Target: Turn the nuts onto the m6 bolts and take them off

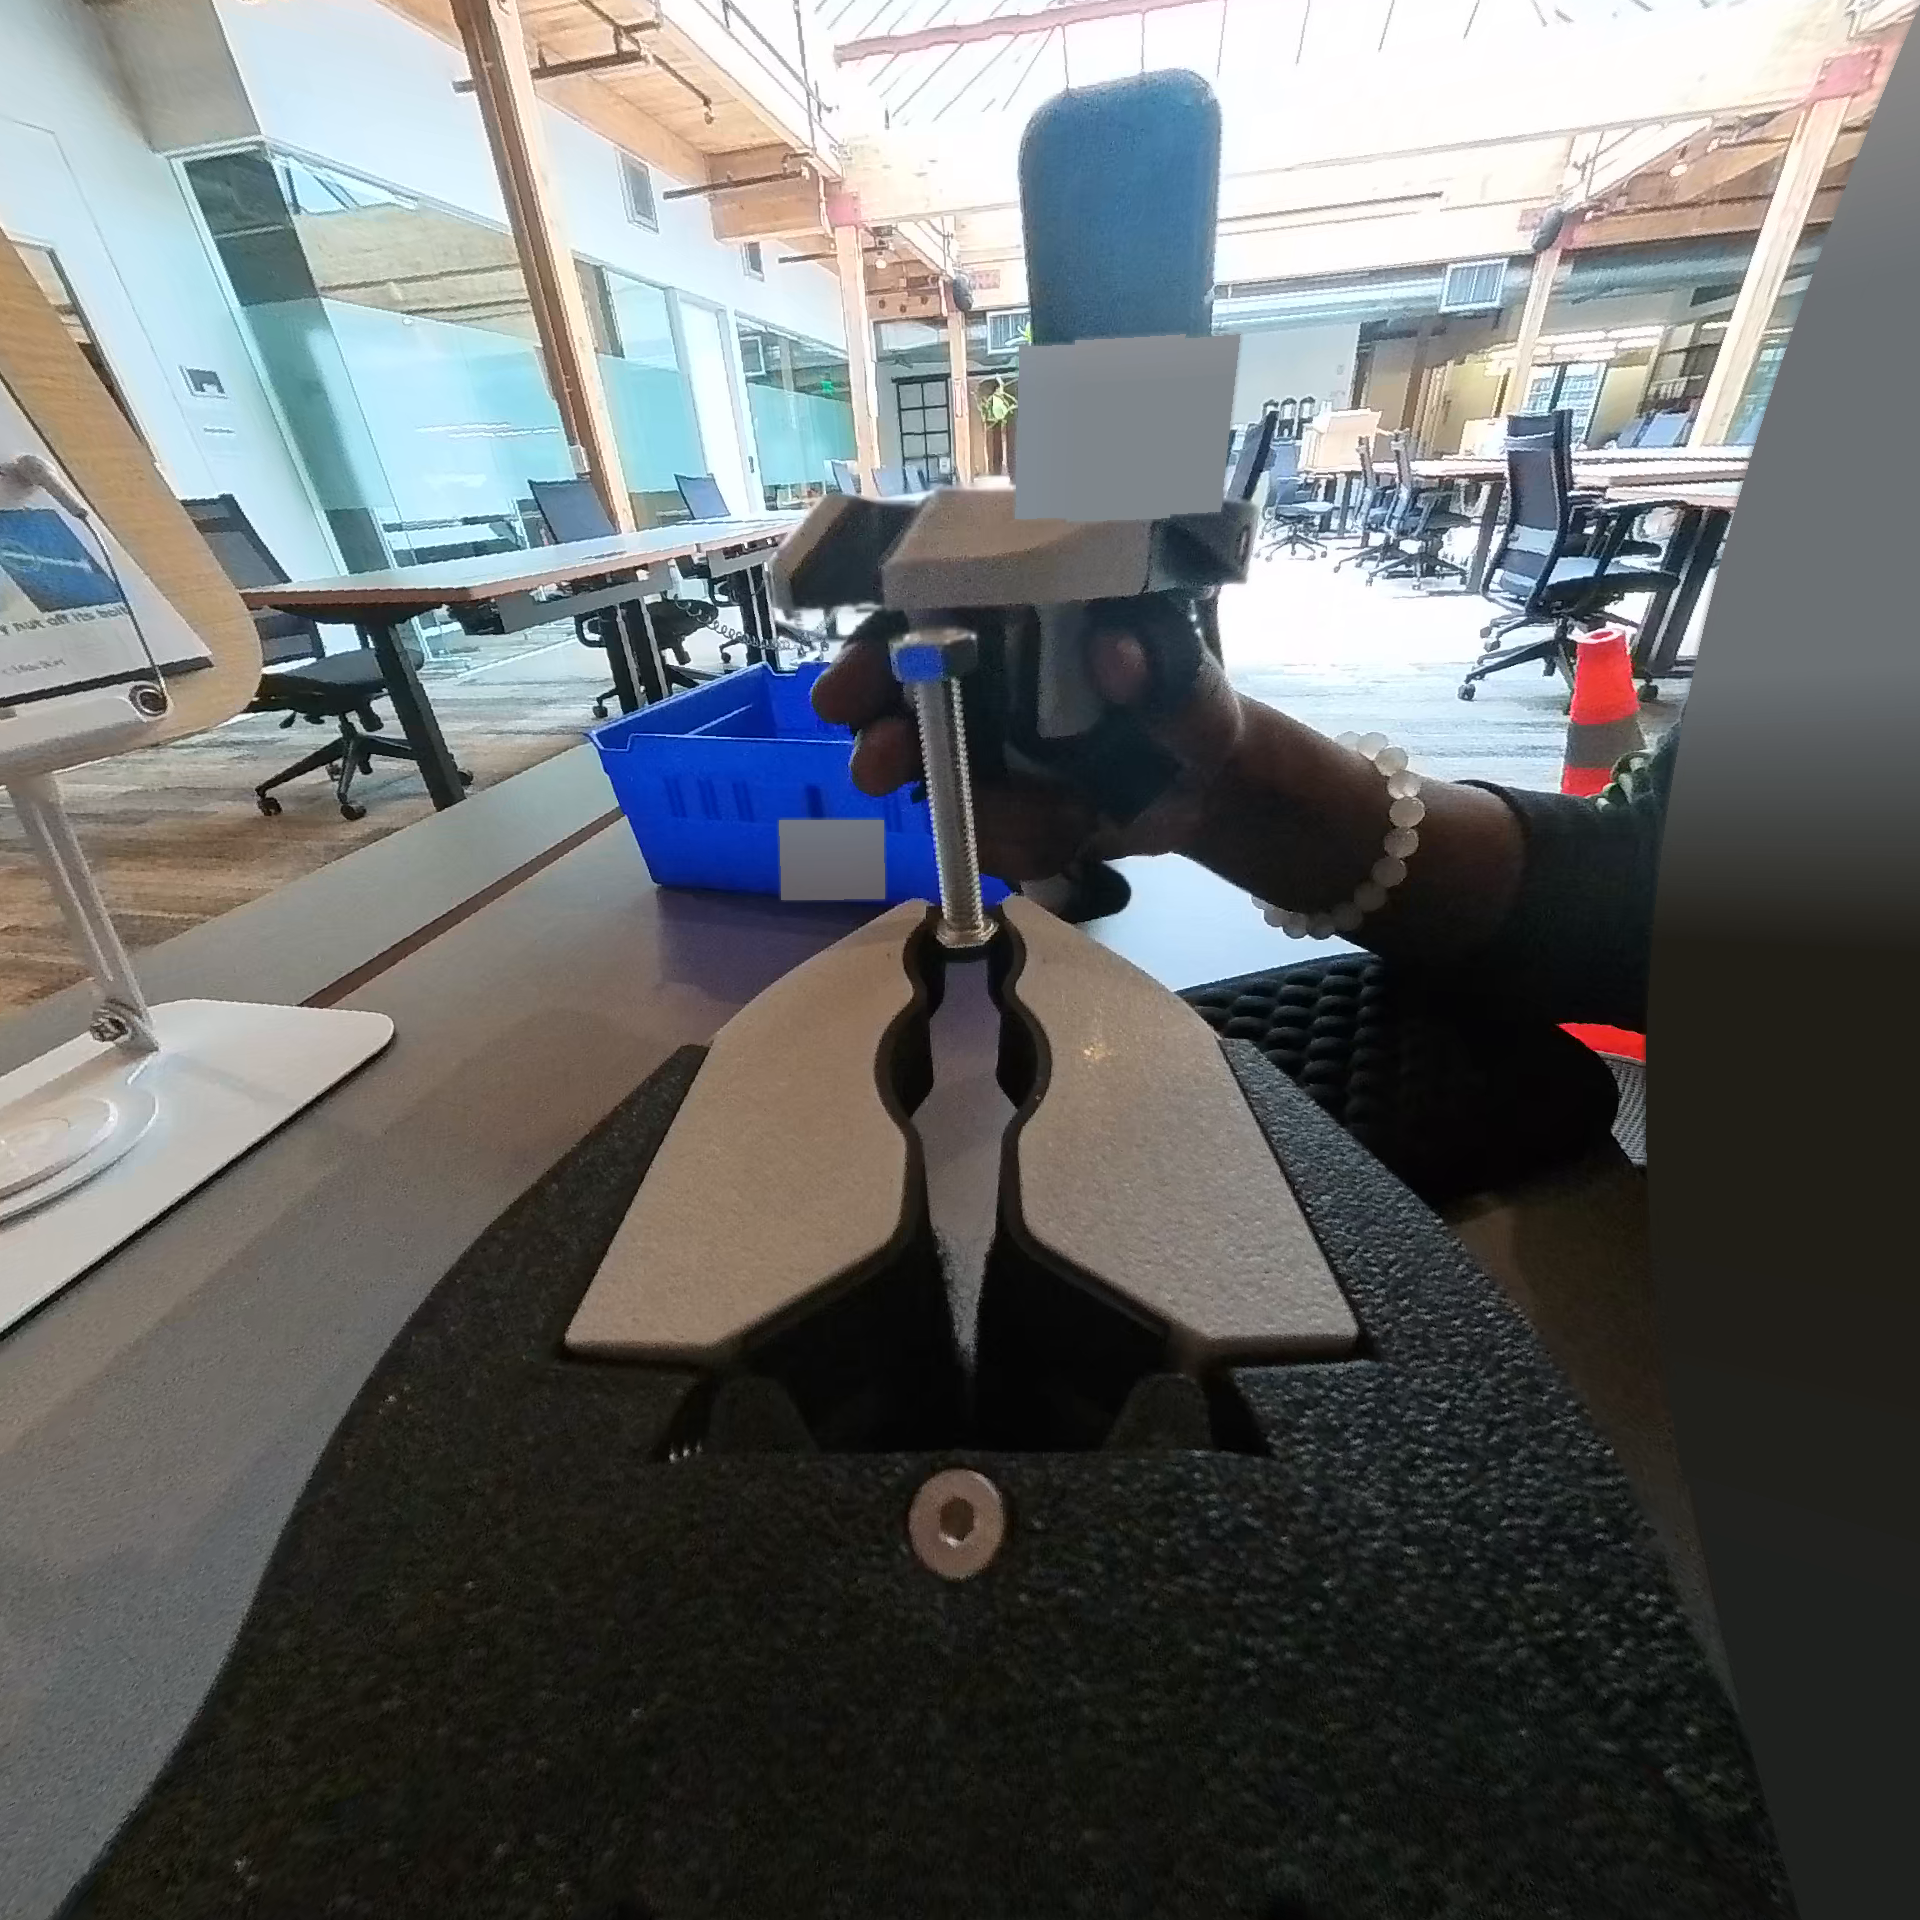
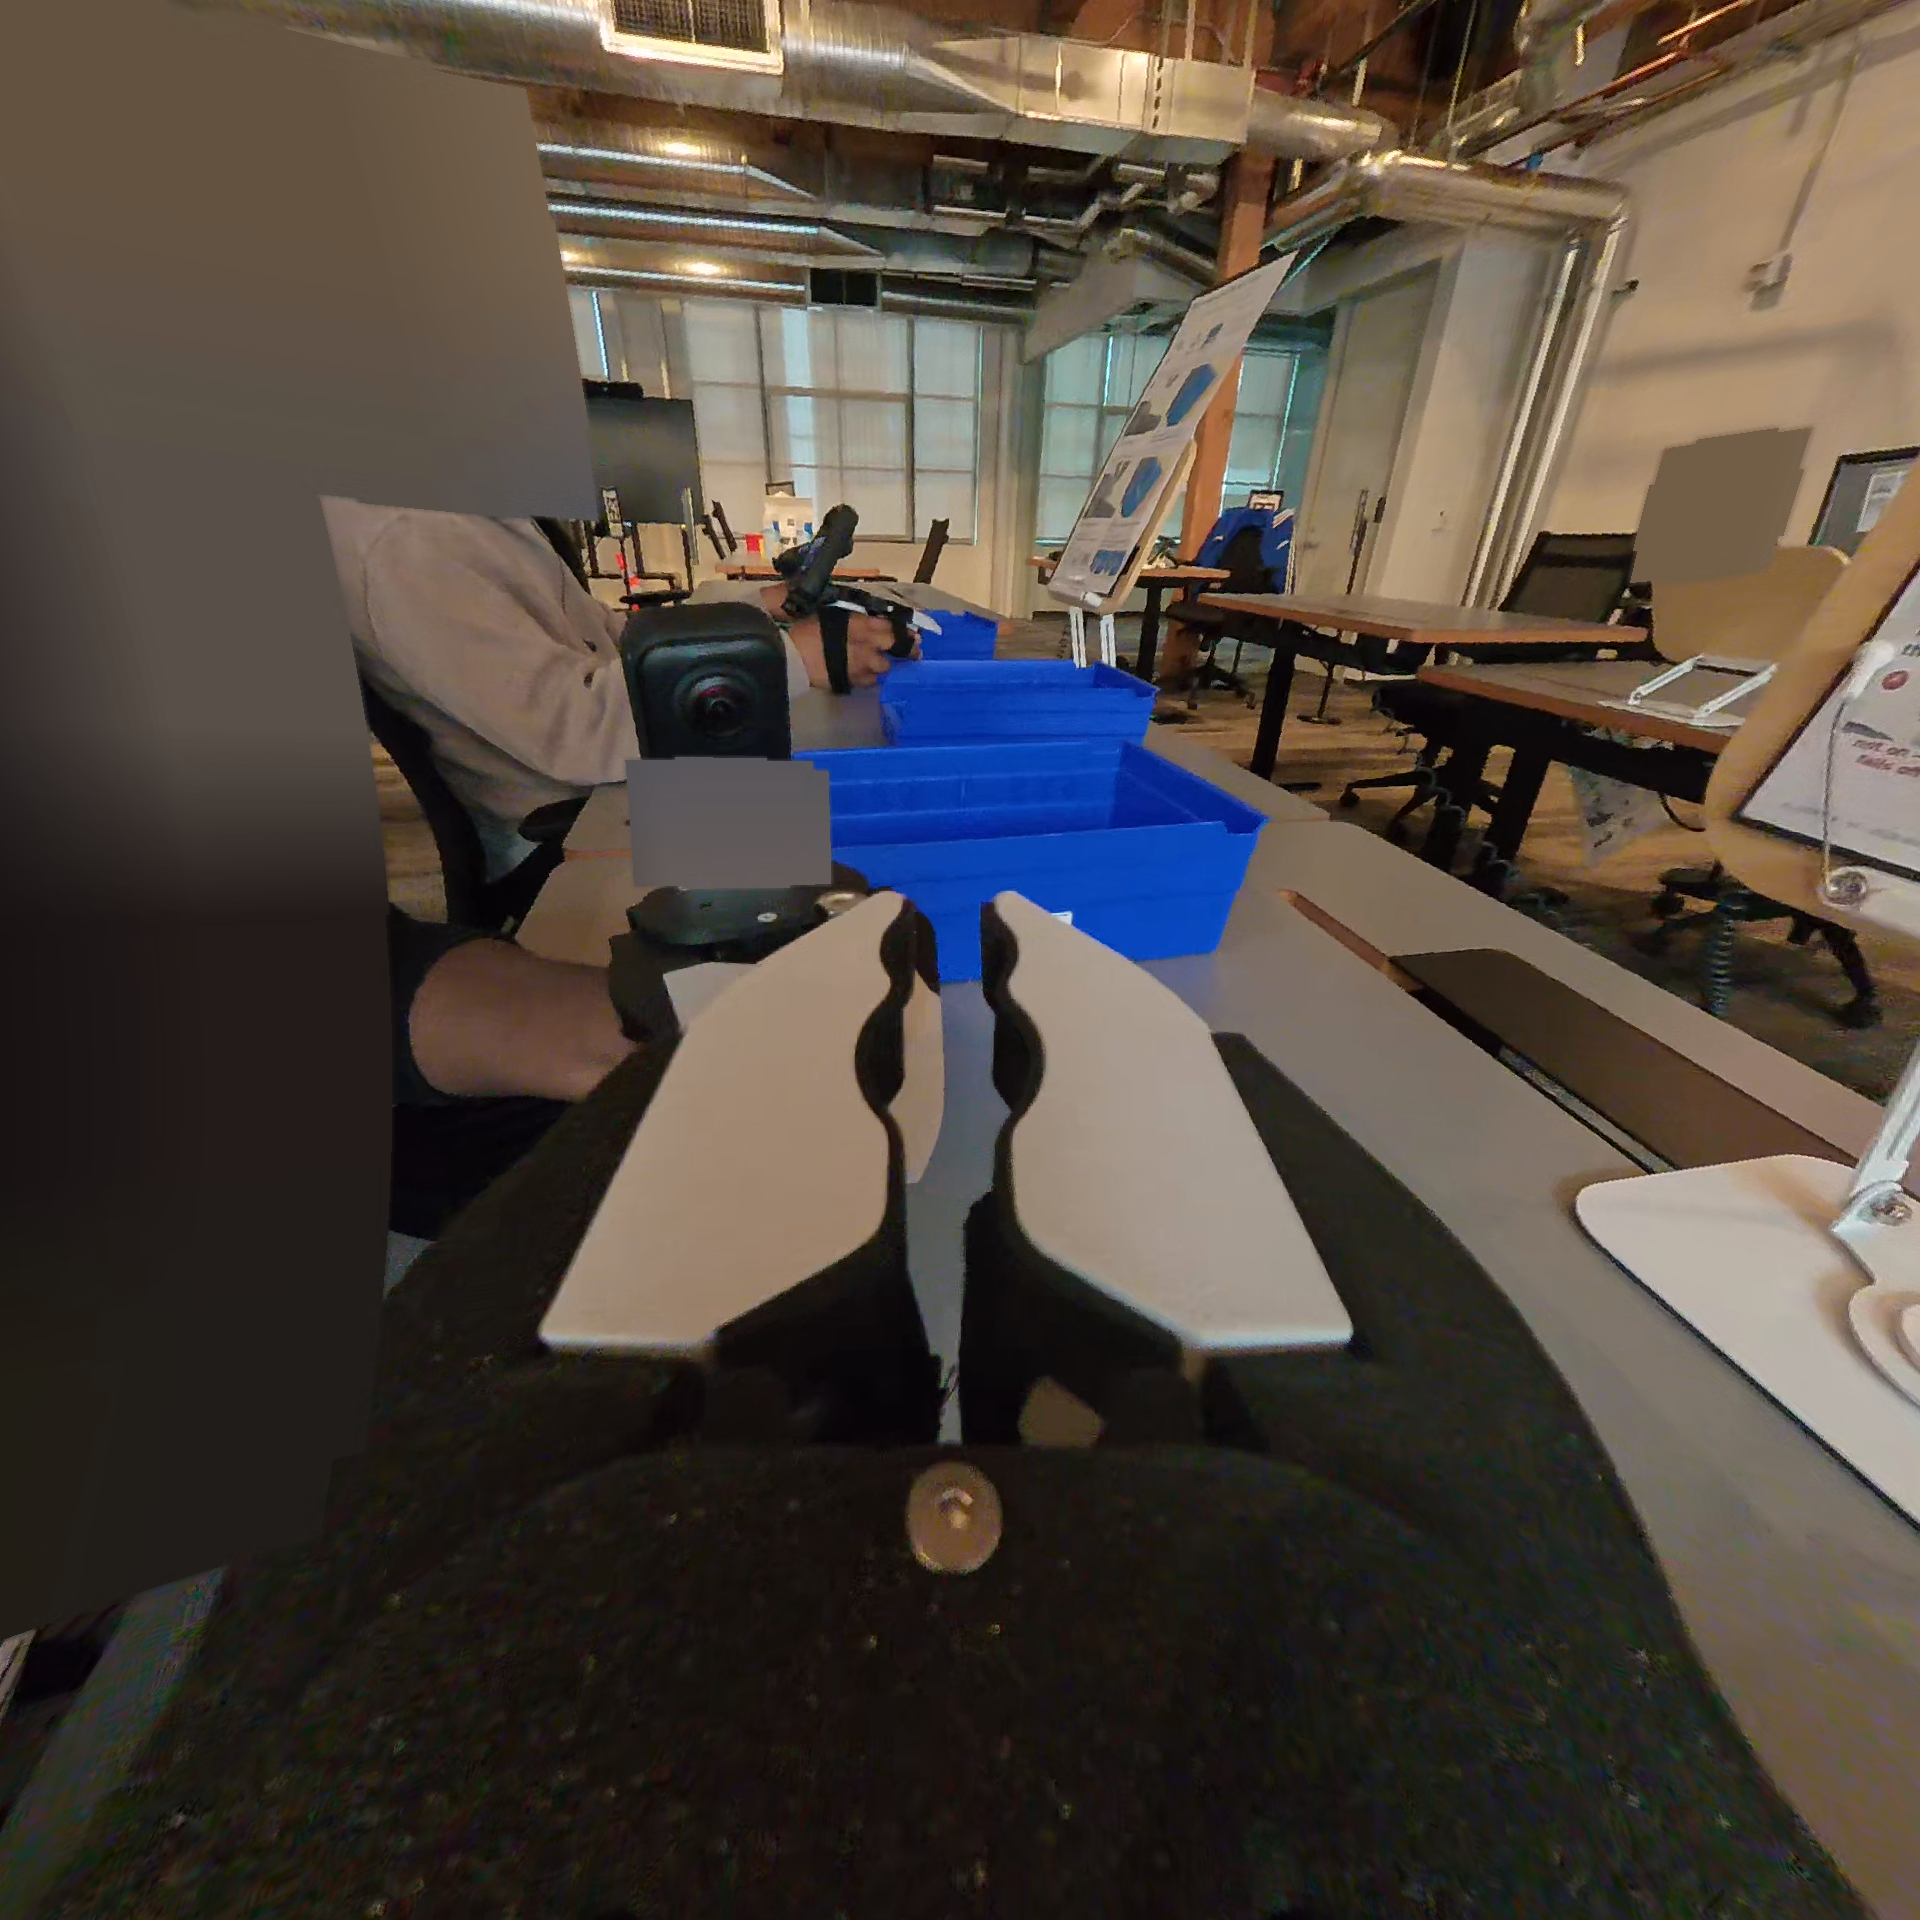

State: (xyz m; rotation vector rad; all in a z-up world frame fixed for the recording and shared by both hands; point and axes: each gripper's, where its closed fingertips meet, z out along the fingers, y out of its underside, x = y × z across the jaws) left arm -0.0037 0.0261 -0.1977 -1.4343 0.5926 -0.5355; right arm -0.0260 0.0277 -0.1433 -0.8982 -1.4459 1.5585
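Clamped at the tips of the left gripper, a silver bolt is held upright by its lower end, a nut seen at its top. Just above the nut, the right gripper is seen with its fingers slightly apart and nothing held between them. A blue bin is seen behind on the grey table.

The bolt's lower end is hidden between the left gripper's fingertips; beyond it, the blue bin is partly covered.
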